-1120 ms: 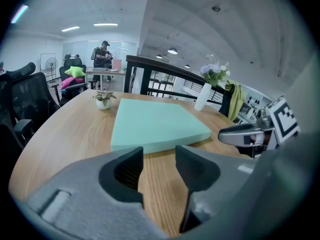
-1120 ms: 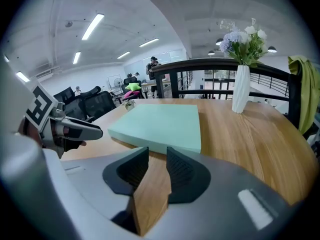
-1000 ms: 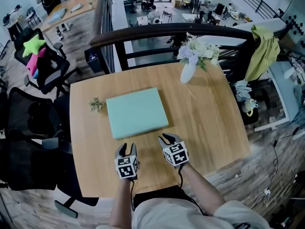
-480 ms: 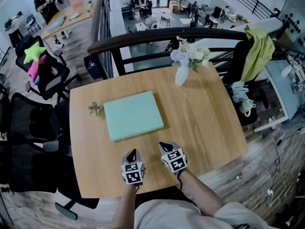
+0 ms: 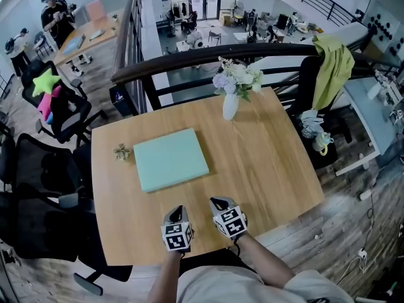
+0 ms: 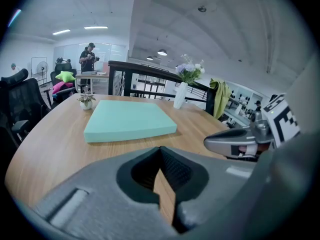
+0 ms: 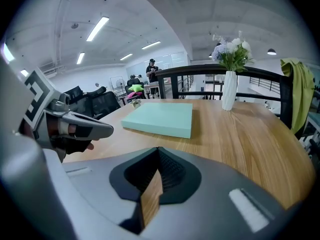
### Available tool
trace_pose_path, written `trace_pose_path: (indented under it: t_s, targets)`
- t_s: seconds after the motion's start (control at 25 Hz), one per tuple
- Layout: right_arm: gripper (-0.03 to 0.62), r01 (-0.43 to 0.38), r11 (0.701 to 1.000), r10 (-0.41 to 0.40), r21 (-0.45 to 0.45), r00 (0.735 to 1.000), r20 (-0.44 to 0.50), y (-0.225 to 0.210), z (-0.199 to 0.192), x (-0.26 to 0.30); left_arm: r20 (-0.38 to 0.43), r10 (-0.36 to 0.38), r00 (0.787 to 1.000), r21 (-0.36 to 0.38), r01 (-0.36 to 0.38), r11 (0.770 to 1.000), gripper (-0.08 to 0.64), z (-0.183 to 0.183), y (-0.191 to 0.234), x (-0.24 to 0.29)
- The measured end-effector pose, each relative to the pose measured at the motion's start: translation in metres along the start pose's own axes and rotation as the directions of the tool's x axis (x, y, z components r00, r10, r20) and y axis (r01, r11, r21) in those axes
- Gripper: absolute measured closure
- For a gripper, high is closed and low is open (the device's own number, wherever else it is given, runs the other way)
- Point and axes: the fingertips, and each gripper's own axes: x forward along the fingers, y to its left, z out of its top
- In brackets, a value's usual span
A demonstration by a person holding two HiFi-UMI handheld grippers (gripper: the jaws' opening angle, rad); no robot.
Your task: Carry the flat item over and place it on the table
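A flat mint-green foam slab (image 5: 170, 158) lies on the wooden table (image 5: 265, 150), left of centre. It also shows in the left gripper view as the slab (image 6: 129, 119) and in the right gripper view as the slab (image 7: 161, 117), ahead of both jaws. My left gripper (image 5: 176, 211) and right gripper (image 5: 218, 202) hover side by side near the table's front edge, well short of the slab. Both are shut with nothing between their jaws, having just closed.
A white vase of flowers (image 5: 231, 103) stands at the table's far edge. A small potted sprig (image 5: 121, 151) sits left of the slab. A dark railing (image 5: 208, 54) runs behind the table. Office chairs (image 5: 63, 106) stand to the left, a green cloth (image 5: 331, 62) hangs on the right.
Both grippers have drawn back from the slab toward the table's front edge, and their jaws have closed. The slab stays put on the table.
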Motion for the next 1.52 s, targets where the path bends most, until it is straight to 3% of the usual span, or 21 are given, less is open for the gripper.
trace_pose_path:
  t_s: [0.32, 0.76, 1.04, 1.32, 1.52]
  targets:
    - [0.581, 0.046, 0.997, -0.041, -0.058, 0.996, 0.081, 0.003, 0.016, -0.035, 0.055, -0.009, 0.998, 0.002, 0.009, 1.0, 0.557, 0.017, -0.022, -0.021]
    - [0.581, 0.107, 0.992, -0.087, -0.068, 0.964, 0.25, -0.008, 0.081, -0.068, 0.205, -0.034, 0.978, 0.078, 0.019, 0.997, 0.556, 0.083, -0.042, -0.047]
    - [0.581, 0.138, 0.985, -0.093, -0.103, 0.93, 0.355, -0.007, 0.13, -0.093, 0.343, -0.042, 0.938, 0.07, 0.019, 0.997, 0.557, 0.138, -0.047, -0.07]
    - [0.581, 0.156, 0.98, -0.086, -0.12, 0.887, 0.453, -0.009, 0.171, -0.121, 0.473, -0.047, 0.88, 0.079, 0.011, 0.997, 0.557, 0.187, -0.053, -0.101]
    - [0.581, 0.182, 0.975, -0.09, -0.125, 0.845, 0.527, -0.007, 0.205, -0.157, 0.549, -0.091, 0.831, 0.092, 0.049, 0.995, 0.556, 0.216, -0.061, -0.125]
